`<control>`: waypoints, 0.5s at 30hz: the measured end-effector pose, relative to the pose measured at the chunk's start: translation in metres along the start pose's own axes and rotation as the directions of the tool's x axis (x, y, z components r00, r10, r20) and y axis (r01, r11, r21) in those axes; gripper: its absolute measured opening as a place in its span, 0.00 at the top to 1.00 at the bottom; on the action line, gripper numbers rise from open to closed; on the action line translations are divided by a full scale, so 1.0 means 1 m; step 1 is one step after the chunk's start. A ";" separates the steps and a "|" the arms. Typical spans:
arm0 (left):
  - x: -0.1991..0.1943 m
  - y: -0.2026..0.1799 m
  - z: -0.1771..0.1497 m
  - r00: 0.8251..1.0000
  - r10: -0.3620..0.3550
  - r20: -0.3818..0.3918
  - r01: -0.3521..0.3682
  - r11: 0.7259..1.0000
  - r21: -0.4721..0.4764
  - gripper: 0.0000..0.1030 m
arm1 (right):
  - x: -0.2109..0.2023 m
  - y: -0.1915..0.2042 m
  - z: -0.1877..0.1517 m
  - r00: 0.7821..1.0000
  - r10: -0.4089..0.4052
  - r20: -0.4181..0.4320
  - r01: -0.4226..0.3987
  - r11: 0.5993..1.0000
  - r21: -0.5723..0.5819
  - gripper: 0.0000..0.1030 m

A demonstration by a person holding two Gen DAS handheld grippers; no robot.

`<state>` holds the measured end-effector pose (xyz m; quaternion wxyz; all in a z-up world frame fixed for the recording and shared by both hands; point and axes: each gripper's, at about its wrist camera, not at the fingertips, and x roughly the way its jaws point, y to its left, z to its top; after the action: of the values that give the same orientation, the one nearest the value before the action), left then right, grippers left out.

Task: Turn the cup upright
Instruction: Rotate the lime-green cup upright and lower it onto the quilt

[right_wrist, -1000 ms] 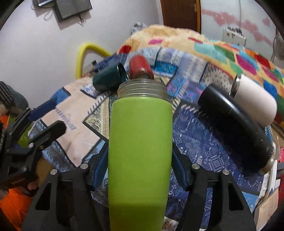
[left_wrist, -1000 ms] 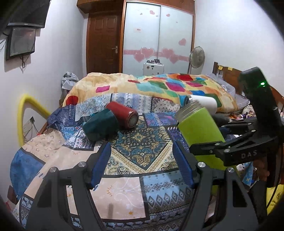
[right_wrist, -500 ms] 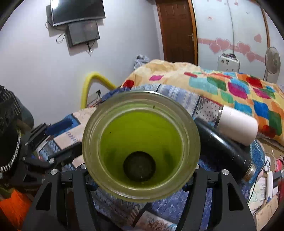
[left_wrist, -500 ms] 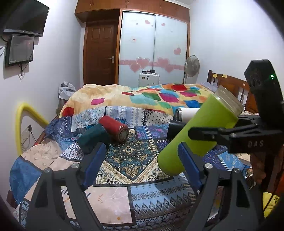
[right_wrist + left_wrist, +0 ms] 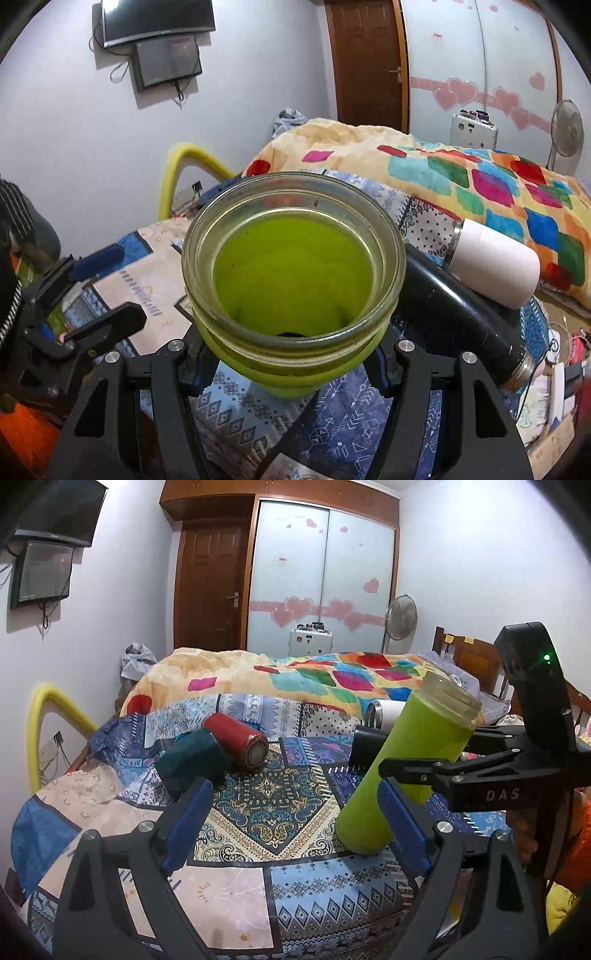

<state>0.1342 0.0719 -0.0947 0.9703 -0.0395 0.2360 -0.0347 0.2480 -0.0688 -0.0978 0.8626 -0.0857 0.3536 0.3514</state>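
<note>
Patterned bedspread is taking the green cup, which your right gripper is clamping mouth-up but leaning, base near the cloth, release outstanding, while your left gripper is idling wide, empty.

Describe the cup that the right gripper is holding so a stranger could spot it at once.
Start at the bed with the patterned blue quilt; near its right front edge the right gripper has its jaws shut on a tall lime-green cup. It leans mouth-up, with a clear threaded glass rim. The red cup, the dark teal cup, the black flask and the white flask all lie on their sides.
</note>
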 end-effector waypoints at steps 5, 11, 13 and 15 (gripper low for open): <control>0.002 0.006 -0.005 1.000 0.010 -0.008 -0.010 1.000 -0.009 0.11 | 0.005 0.003 0.004 1.000 -0.002 -0.005 0.002 1.000 -0.024 0.41; 0.002 0.011 -0.005 1.000 0.017 -0.003 -0.017 1.000 -0.021 0.11 | 0.012 0.008 0.002 1.000 -0.009 0.029 0.010 0.999 -0.037 0.40; 0.000 0.011 -0.004 1.000 0.020 0.002 -0.020 1.000 -0.022 0.11 | 0.011 0.011 0.001 0.999 -0.015 0.040 0.017 0.999 -0.043 0.40; -0.003 0.011 -0.002 1.000 0.020 0.011 -0.020 1.000 -0.021 0.11 | 0.011 0.015 0.000 0.998 -0.026 0.053 0.029 0.998 -0.058 0.40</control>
<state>0.1310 0.0825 -0.0965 0.9714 -0.0476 0.2315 -0.0221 0.2434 -0.0518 -0.1041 0.8736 -0.1066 0.3191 0.3517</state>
